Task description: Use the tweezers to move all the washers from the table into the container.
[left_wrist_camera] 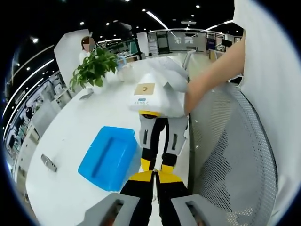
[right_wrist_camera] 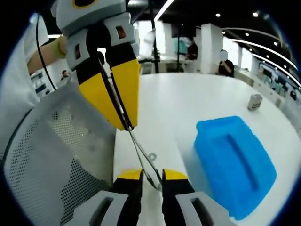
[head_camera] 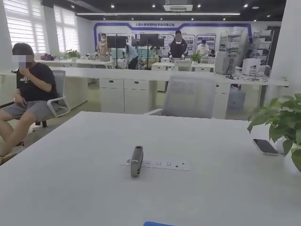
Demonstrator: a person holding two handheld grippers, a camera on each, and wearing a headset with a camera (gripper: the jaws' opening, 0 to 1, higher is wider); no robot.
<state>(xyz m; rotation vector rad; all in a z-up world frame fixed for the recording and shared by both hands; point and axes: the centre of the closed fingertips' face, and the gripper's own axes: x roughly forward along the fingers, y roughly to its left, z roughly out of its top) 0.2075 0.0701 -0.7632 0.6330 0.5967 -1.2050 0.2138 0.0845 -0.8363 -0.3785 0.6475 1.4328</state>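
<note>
Table [head_camera: 94, 188]: white top across the head view's foreground. It carries the task's things at its near edge.
Mesh chair [right_wrist_camera: 51, 155]: grey perforated back at 8 o'clock in the right gripper view, just beside the table edge. It is a snag hazard for a swinging elbow.
Container [right_wrist_camera: 235, 165]: blue open tray at 4 o'clock in the right gripper view, near the washer and lying toward 3 o'clock of it.
Left gripper [right_wrist_camera: 127, 126]: enters from 11 o'clock. Its yellow jaws are clenched on the upper part of the tweezers.
Right gripper [right_wrist_camera: 152, 176]: at 6 o'clock, its jaws stand narrowly apart with the tweezers' lower end between them. Whether they press on it cannot be told.
Tweezers [right_wrist_camera: 138, 147]: thin dark arms slanting from the left gripper down toward 5 o'clock, tips low over the table.
Washer [right_wrist_camera: 151, 156]: small ring flat on the table, just beside the tweezers' arms and not in the container.
Step in hand (judged): settling the tweezers before the first pick.
Technique (judged): hold the upper end steady and squeeze low on the arms. Set one tip through the hole and one outside the rim, pinch lightly so the flat ring does not skate, then lift clear before travelling toward 3 o'clock.
</note>
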